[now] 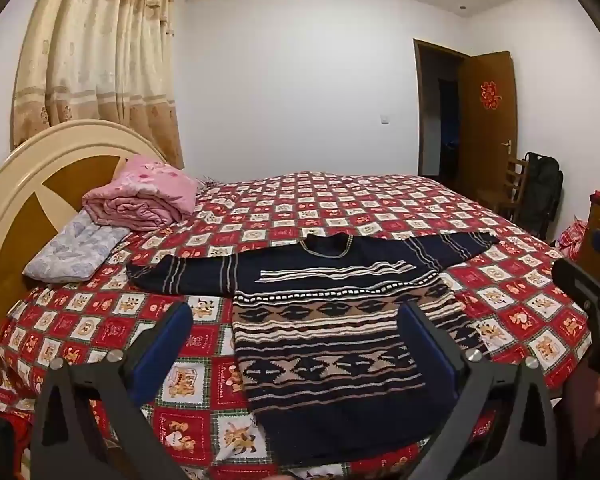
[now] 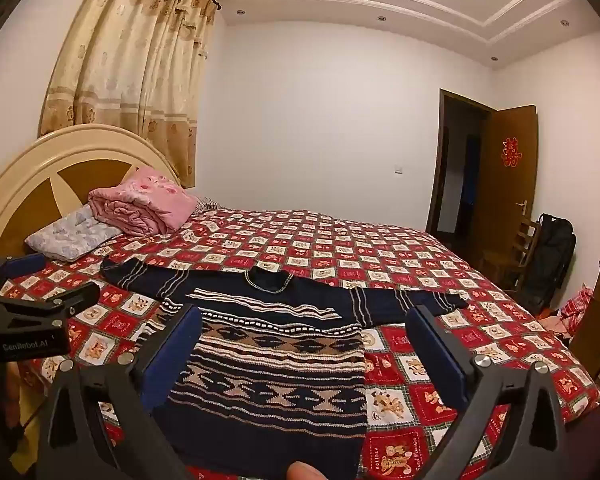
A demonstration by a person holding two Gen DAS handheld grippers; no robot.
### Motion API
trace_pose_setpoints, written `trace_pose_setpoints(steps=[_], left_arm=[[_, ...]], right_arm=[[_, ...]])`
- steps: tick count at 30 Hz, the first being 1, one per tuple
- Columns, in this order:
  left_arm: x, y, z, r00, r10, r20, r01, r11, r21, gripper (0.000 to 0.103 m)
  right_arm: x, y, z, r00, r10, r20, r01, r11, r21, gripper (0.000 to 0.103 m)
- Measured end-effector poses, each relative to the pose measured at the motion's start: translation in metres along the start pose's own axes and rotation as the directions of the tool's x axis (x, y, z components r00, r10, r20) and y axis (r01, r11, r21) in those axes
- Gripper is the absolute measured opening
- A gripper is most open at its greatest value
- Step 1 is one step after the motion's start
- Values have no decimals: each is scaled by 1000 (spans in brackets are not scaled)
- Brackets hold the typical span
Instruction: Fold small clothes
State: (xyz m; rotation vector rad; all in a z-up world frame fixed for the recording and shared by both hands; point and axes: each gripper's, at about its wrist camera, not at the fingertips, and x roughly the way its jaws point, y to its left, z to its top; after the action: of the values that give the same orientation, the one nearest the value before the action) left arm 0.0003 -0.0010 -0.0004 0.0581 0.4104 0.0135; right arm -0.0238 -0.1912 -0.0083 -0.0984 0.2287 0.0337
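Note:
A dark navy patterned sweater (image 1: 324, 320) lies flat on the bed, face up, both sleeves spread out sideways, hem toward me. It also shows in the right wrist view (image 2: 276, 360). My left gripper (image 1: 296, 320) is open and empty, held above the sweater's left half near the hem. My right gripper (image 2: 304, 324) is open and empty, above the sweater's right half. The right gripper's body shows at the right edge of the left wrist view (image 1: 588, 300). The left gripper's body shows at the left of the right wrist view (image 2: 28, 312).
The bed has a red checked cover (image 1: 340, 208). A folded pink quilt (image 1: 140, 196) and a pale pillow (image 1: 76, 248) lie by the headboard (image 1: 16, 200). A door (image 1: 488, 120), chair and black bag (image 1: 540, 196) stand at the right.

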Motion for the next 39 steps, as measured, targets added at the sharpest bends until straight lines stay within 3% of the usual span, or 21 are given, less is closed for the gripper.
trace_pose_setpoints(steps=[5, 6, 39], left_arm=[[-1, -7, 0, 999, 37, 4, -37, 999, 16, 103], [2, 0, -1, 1000, -8, -6, 8, 999, -32, 103], [6, 10, -6, 1000, -3, -11, 3, 999, -50, 103]], right_arm=[[0, -1, -5, 1000, 7, 1, -7, 1000, 1, 102], [1, 0, -7, 1000, 5, -3, -5, 1000, -4, 102], [4, 5, -4, 1000, -4, -20, 3, 1000, -20, 102]])
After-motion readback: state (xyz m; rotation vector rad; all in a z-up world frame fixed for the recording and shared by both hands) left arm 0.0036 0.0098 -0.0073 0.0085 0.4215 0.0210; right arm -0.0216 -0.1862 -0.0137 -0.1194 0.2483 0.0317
